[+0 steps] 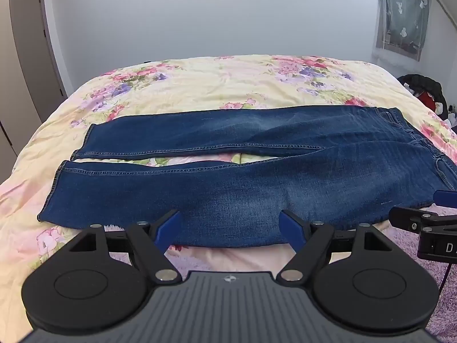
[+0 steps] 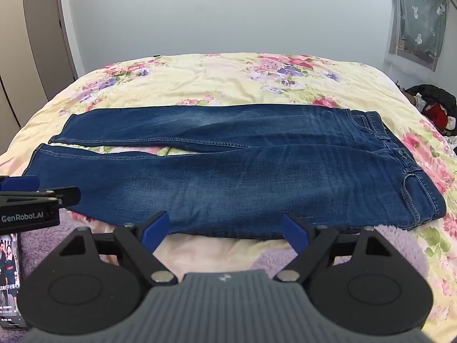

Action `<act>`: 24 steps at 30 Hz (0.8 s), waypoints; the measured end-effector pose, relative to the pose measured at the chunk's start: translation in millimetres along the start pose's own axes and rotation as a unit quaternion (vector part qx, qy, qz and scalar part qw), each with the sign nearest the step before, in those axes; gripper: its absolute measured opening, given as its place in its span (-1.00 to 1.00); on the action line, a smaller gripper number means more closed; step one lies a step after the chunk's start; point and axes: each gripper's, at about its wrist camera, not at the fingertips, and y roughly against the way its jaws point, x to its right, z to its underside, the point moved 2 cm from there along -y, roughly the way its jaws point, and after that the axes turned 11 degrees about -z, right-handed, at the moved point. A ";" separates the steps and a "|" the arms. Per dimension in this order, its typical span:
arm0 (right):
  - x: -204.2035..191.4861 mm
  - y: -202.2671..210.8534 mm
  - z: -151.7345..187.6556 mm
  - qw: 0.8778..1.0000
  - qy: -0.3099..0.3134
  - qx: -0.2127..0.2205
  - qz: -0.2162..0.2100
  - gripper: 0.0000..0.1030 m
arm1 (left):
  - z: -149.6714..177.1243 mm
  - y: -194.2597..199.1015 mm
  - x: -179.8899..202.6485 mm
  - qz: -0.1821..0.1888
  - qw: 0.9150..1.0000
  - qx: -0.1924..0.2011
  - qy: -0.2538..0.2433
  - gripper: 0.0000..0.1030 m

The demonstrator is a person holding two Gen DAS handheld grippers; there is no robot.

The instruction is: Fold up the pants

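Both grippers hang with jaws spread wide and nothing between them: the left gripper (image 1: 230, 230) and the right gripper (image 2: 225, 230) sit side by side just short of the near edge of the pants (image 1: 242, 171). These blue jeans lie flat across a floral quilt (image 1: 214, 83) on the bed, waistband to the right, hems to the left, legs slightly parted, while a purple fuzzy blanket (image 2: 42, 243) lies nearest the cameras
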 end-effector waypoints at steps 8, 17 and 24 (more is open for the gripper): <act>-3.6 -2.8 0.1 1.000 0.001 -0.003 -0.001 0.59 | 1.1 1.3 -3.2 0.006 1.000 -0.006 0.002 0.77; -6.5 -3.3 0.8 1.000 0.007 0.000 -0.008 0.59 | 2.1 -5.3 0.1 0.005 1.000 -0.006 0.000 0.77; -7.8 -3.3 -1.5 1.000 0.007 0.002 -0.008 0.59 | 1.5 -2.4 5.0 0.004 1.000 -0.006 -0.003 0.77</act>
